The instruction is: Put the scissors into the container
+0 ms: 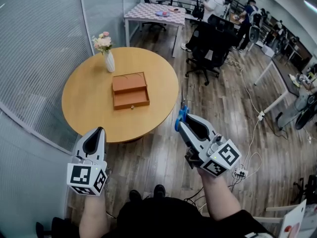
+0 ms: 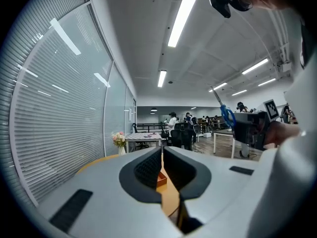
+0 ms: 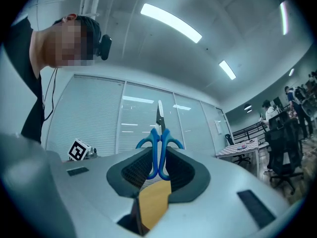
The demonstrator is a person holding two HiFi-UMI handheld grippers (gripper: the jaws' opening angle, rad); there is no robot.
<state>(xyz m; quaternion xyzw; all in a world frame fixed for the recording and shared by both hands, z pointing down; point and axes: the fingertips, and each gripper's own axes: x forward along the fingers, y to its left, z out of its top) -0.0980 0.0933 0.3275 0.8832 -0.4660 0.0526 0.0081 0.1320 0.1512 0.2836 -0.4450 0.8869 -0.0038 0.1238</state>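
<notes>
scissors (image 3: 159, 148) – blue handles pinched between the jaws of the right gripper (image 1: 183, 124). in the right gripper view both handle loops sit pressed side by side between the dark pads, and the closed blades stick straight out past the jaw tips. in the head view the blades point away from the person, and the scissors hang over the wood floor (image 1: 163, 152) just off the near right edge of the round table (image 1: 89, 98), not touching it.

wooden box (image 1: 130, 89) – near the middle of the table, open at the top, its lower tray pulled out toward the person. inside looks bare. it is well apart from the scissors, further off and to their left.

left gripper (image 1: 97, 133) – held low at the near left of the table edge. in its own view the jaws are pressed together with only a thin slit between the pads, and nothing is held there. a strip of tabletop and box shows through the slit.

vase (image 1: 109, 61) of pale flowers stands on the far left part of the table, beyond the box. a glass wall (image 1: 44, 43) with blinds runs along the left. black office chairs (image 1: 210, 46) and standing people are further back in the room.
</notes>
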